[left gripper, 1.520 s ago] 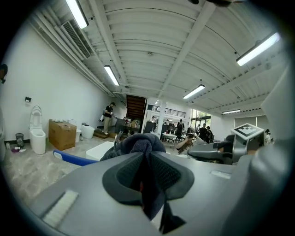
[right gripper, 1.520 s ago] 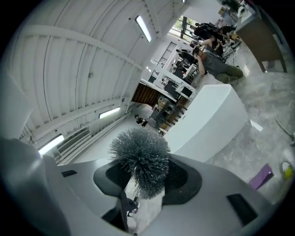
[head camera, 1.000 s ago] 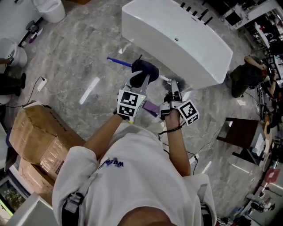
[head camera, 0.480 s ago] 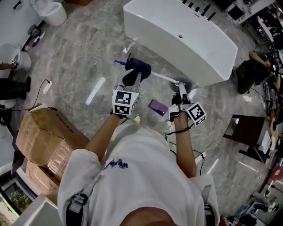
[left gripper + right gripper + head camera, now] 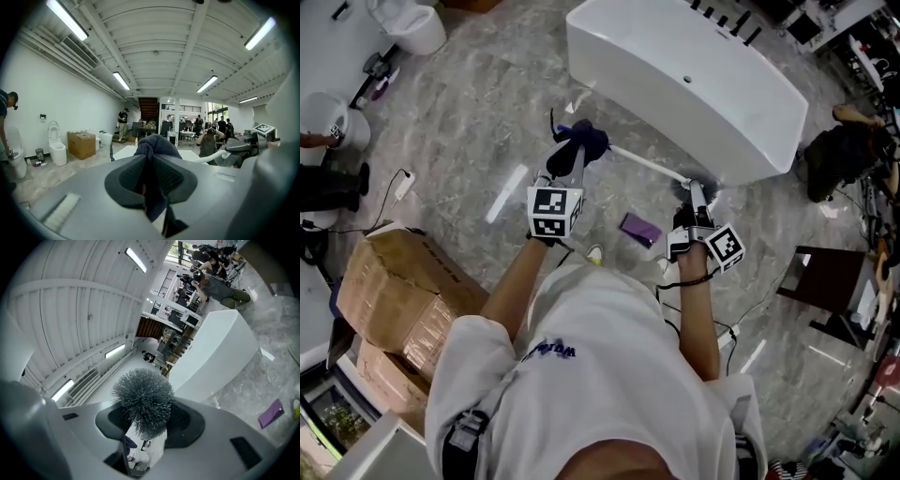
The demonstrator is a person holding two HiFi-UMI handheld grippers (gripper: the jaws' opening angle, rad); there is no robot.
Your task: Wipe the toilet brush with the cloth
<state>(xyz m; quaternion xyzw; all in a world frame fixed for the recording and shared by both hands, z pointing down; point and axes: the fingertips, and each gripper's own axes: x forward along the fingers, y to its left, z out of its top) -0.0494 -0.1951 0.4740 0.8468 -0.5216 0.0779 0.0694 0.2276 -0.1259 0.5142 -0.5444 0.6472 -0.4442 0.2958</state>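
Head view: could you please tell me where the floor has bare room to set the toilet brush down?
The floor is bare left of the bathtub, beyond the white strip. It is crowded by the cardboard boxes and around the purple item.

The head view looks from above the person's shoulders steeply down onto the grey floor (image 5: 469,122). It is far enough off to take in both arms and the whole white bathtub (image 5: 694,84) near its top edge. The left gripper view sits just behind the left gripper (image 5: 565,161) and faces about level across the hall, with the cloth (image 5: 154,145) clamped close before the lens. The right gripper view rides the right gripper (image 5: 697,195), rolled and tilted upward, with the gripped toilet brush (image 5: 143,401) filling its near centre. It shares the bathtub and the purple object (image 5: 271,413) on the floor with the head view. The left gripper view catches the right gripper at its right edge.
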